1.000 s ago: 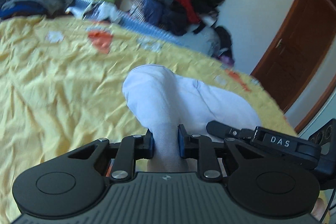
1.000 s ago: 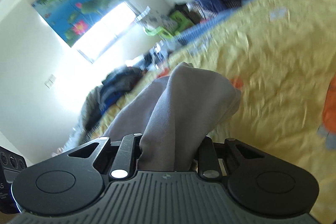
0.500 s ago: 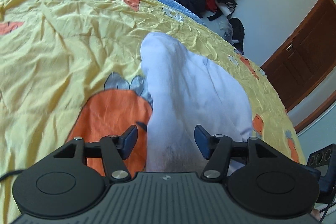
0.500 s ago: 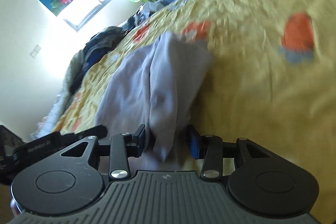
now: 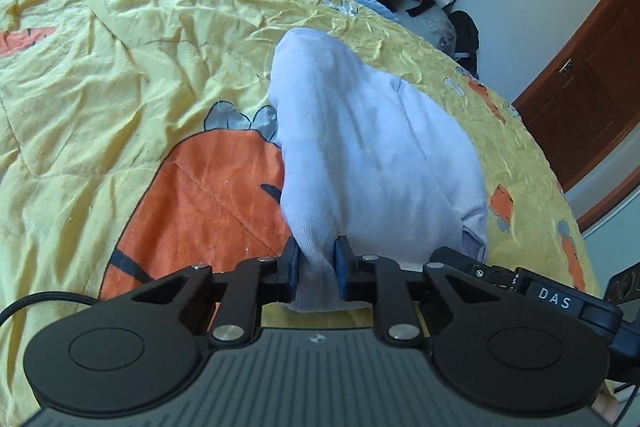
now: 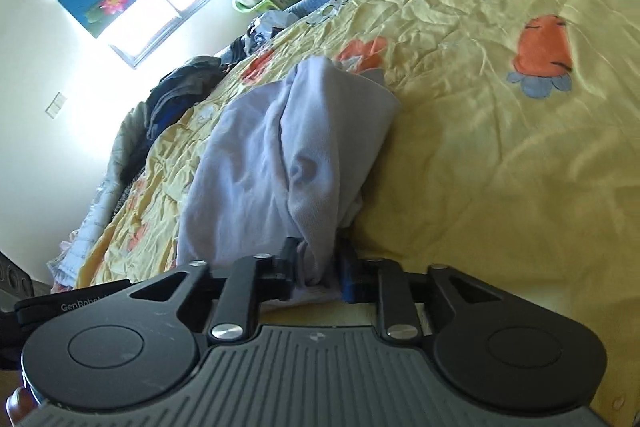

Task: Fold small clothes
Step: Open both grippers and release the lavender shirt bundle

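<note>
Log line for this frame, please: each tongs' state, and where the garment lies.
left tongs: shut on white garment | right tongs: shut on white garment | garment: bunched, lying on yellow bedspread

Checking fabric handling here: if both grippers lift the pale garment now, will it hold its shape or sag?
Likely sag: the pale garment lies bunched in soft folds on the bedspread. Probably light, since the left gripper and right gripper each pinch only an edge.
</note>
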Tool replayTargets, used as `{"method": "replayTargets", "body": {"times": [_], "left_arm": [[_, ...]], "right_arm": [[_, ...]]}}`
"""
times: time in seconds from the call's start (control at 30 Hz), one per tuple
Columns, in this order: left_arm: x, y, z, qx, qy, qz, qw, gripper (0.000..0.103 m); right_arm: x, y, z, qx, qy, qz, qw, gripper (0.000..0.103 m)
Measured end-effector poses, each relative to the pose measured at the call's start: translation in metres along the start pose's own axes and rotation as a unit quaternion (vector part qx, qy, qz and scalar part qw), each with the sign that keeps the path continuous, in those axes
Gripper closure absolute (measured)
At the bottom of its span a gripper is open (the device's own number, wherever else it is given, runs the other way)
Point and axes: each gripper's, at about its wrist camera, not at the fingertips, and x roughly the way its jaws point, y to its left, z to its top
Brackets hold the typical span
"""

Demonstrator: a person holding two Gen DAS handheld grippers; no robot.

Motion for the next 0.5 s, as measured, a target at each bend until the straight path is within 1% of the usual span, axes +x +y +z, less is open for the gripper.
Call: {"method": "replayTargets", "body": {"times": [0.03,0.1,0.13,0.17,0.2,0.23,0.5], "left_arm": [[-0.003,-0.002,-0.001,0.008,-0.008,0.007,0.9999,0.084],[-0.006,-0.008,-0.004,0.025,-0.016,0.021,0.9993,0.084],[-0.008,-0.010,-0.004,0.032,-0.019,0.027,0.9990,0.084],[-0.008,-0.012,-0.005,0.036,-0.020,0.031,0.9987,0.084],[-0.009,-0.014,-0.006,0.039,-0.022,0.034,0.9984,0.084],[-0.009,-0.015,-0.007,0.041,-0.023,0.038,0.9982,0.084],[-0.015,-0.024,-0.017,0.069,-0.034,0.069,0.9947,0.084]], "right_arm": [[-0.003,0.004,-0.002,-0.011,-0.007,-0.008,1.000,0.072],[-0.010,0.016,-0.007,-0.047,-0.020,-0.033,0.998,0.067],[-0.014,0.020,-0.009,-0.062,-0.025,-0.043,0.997,0.066],[-0.016,0.024,-0.012,-0.074,-0.029,-0.050,0.996,0.065],[-0.018,0.027,-0.014,-0.084,-0.032,-0.055,0.994,0.061],[-0.019,0.029,-0.017,-0.090,-0.032,-0.060,0.994,0.060],[-0.023,0.028,-0.027,-0.096,-0.035,-0.080,0.992,0.055]]}}
